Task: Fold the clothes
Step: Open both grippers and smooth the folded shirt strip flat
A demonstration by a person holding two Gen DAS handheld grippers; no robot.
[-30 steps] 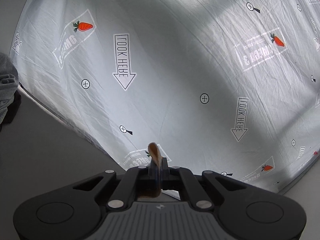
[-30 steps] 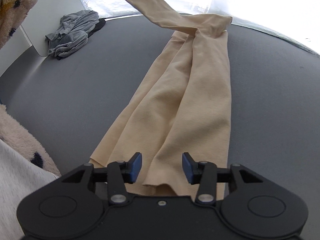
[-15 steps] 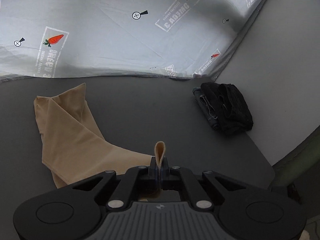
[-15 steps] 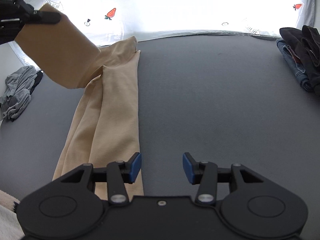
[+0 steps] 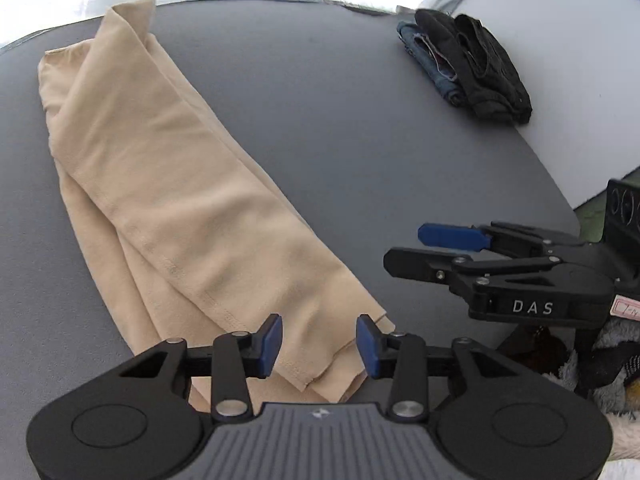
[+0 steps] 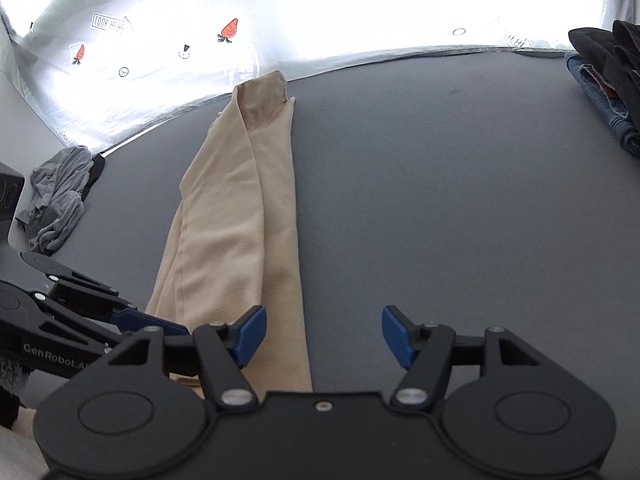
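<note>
Beige garment lies on the grey bench as a long narrow strip, doubled lengthwise, running from the near edge toward the far edge where the bench meets a silver printed backdrop. Upper layer sits slightly askew on the lower one; far end is bunched into a small raised fold, near hem lies flat just ahead of the left gripper.

Left gripper: jaws parted to a moderate gap, nothing between them, poised just over the near hem. Right gripper: jaws spread wide, empty, beside the strip's right edge near the near edge of the bench. Neither holds cloth.

Other items: folded stack of dark clothes and denim at the far right corner; crumpled grey garment at the left edge.

Step in hand (judgement): strip is laid out with both grippers free at its near end, which fits a lengthwise fold set down and a crosswise fold pending. It could equally be a pause to straighten layers.

Next move calls for: squaring the skewed layers, then pinching both near corners through all layers together. Thin, limp fabric will likely slide, so grips should be symmetrical.
</note>
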